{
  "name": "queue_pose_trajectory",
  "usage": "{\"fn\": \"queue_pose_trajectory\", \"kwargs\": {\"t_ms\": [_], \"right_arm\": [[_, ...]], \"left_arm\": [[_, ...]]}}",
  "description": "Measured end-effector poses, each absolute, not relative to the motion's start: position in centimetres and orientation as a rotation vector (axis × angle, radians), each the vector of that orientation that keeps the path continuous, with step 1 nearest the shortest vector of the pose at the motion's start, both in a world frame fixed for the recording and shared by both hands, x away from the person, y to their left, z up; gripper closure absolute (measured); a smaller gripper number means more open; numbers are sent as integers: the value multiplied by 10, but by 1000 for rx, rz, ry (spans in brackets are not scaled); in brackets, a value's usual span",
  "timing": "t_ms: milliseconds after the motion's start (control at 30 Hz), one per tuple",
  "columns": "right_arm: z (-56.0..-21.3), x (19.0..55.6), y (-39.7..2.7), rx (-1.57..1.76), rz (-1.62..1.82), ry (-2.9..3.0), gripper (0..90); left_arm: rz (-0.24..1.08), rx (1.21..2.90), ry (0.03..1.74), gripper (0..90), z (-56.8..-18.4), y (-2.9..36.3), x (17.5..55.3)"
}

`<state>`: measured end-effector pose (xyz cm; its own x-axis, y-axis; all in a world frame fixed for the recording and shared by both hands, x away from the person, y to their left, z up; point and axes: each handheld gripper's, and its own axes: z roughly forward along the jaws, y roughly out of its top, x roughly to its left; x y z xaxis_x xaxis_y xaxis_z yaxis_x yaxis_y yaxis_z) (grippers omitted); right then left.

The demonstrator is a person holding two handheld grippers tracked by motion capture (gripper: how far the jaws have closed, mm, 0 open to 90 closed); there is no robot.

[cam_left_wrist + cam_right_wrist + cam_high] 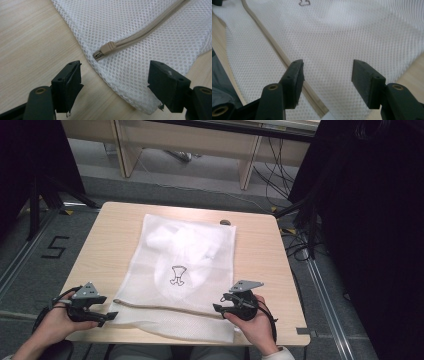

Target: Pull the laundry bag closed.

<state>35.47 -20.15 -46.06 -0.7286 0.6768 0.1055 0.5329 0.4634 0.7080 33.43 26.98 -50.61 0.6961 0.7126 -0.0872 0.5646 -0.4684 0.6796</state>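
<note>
White mesh laundry bag (180,270) lies flat mid light-wood worktop (107,245), beige zipper (165,308) shut along its near edge; left claw (113,80) spread at the beige slider (108,48), right claw (327,75) spread over the far zipper end, so probably pinch the slider squarely, anchor the mesh, pull along the track.

Pale wood-grain surface (107,245), square-edged, standing on grey carpeted floor (45,270). Black numeral "5" (55,247) marked on the floor at left, beside a metal floor rail (20,262). Another rail (325,300) running along the right. Light wooden furniture legs and panels (190,142) across the back, with dark cables (272,170) trailing beneath. Black drapes (370,220) at right, more dark cloth and a stand (35,190) at left. Soft, even light.
</note>
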Motion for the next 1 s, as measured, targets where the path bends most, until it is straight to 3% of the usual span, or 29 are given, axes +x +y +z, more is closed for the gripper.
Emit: {"fn": "queue_pose_trajectory", "kwargs": {"t_ms": [400,1000], "right_arm": [[-455,356,-162,836,1150,2551,530],[-453,372,-112,702,1174,2624,568]], "left_arm": [[246,2196,983,256,-507,271,333],[253,2209,974,262,-507,272,334]]}}
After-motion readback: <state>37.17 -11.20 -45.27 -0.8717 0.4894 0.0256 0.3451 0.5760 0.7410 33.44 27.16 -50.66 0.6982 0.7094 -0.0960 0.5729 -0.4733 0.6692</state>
